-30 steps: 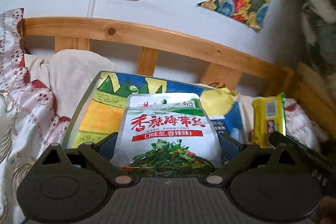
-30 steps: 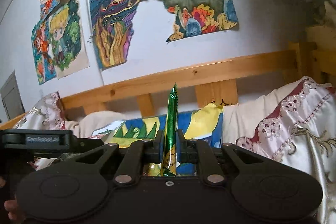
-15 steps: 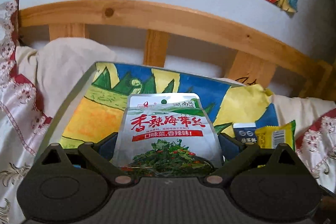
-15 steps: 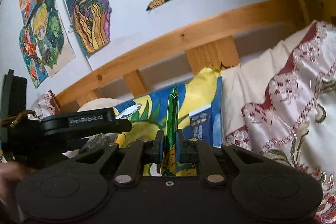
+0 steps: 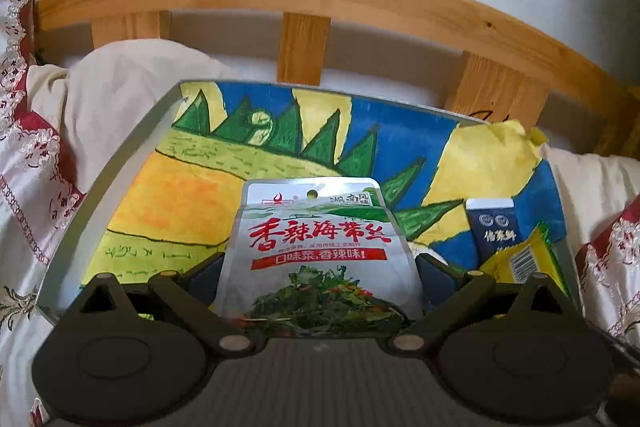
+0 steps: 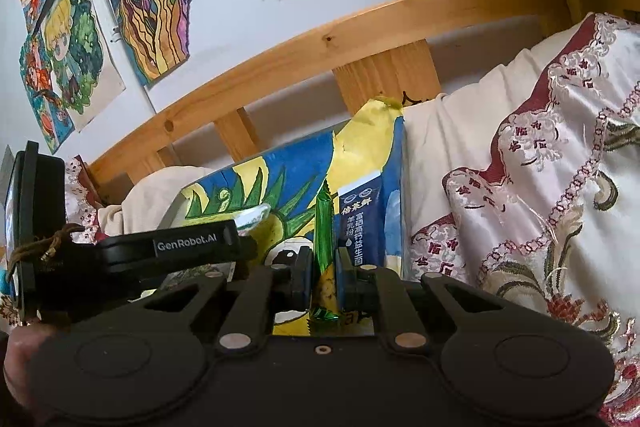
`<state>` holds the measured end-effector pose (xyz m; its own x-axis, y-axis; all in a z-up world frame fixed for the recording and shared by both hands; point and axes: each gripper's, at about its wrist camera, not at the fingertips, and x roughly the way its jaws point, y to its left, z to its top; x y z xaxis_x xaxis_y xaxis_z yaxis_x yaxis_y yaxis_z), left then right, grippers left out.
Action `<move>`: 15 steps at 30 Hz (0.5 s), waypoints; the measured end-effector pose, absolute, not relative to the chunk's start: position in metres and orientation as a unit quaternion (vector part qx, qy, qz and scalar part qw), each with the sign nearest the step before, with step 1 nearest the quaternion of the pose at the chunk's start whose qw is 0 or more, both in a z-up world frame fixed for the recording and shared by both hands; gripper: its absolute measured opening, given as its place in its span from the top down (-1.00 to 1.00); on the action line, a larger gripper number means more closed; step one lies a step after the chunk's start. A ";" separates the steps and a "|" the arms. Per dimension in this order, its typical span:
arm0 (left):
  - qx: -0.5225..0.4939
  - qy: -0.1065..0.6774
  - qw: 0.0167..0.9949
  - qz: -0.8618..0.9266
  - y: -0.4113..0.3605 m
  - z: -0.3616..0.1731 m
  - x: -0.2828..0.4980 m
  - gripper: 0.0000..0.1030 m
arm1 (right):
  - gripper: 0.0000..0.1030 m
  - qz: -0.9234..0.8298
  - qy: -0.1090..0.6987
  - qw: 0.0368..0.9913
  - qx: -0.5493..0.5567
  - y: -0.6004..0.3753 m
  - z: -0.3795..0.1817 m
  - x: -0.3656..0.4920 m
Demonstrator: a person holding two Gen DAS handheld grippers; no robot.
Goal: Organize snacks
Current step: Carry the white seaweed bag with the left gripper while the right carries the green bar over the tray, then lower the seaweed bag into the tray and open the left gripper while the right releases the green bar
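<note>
While the left gripper (image 5: pixel 320 273) fills the lower middle of the left wrist view, its fingers (image 5: pixel 204 273) stand wide on either side of a silver seaweed snack pouch (image 5: pixel 320 251) and clasp it by its side edges, face up with red lettering. Behind the pouch lies a tray (image 5: pixel 100 195) lined with a painted sheet of blue, yellow and green. At the lower right of that view a dark blue sachet (image 5: pixel 494 227) lies on the tray, with a yellow packet (image 5: pixel 524 257) just beside it. In the right wrist view the right gripper (image 6: pixel 324 277) sits low in the centre, its fingers pressed nearly together, pinching a thin green wrapper (image 6: pixel 324 227) that stands upright, edge-on. The blue sachet appears right behind it. A wooden bed rail (image 6: pixel 360 35) crosses the upper frame, and embroidered bedding (image 6: pixel 540 167) fills the right.
</note>
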<state>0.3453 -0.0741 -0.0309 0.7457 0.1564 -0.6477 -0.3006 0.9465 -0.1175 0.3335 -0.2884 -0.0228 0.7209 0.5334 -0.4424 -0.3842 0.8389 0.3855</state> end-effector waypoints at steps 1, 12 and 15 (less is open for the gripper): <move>-0.106 0.336 0.928 0.124 -0.075 -0.032 0.345 -0.93 | 0.76 0.249 0.276 0.919 0.131 -0.288 -0.022 0.333; -0.124 0.344 0.922 0.126 -0.070 -0.036 0.342 -0.99 | 0.54 0.225 0.264 0.930 0.119 -0.293 -0.021 0.333; -0.133 0.340 0.922 0.128 -0.068 -0.032 0.338 -0.99 | 0.34 0.219 0.257 0.935 0.112 -0.294 -0.019 0.332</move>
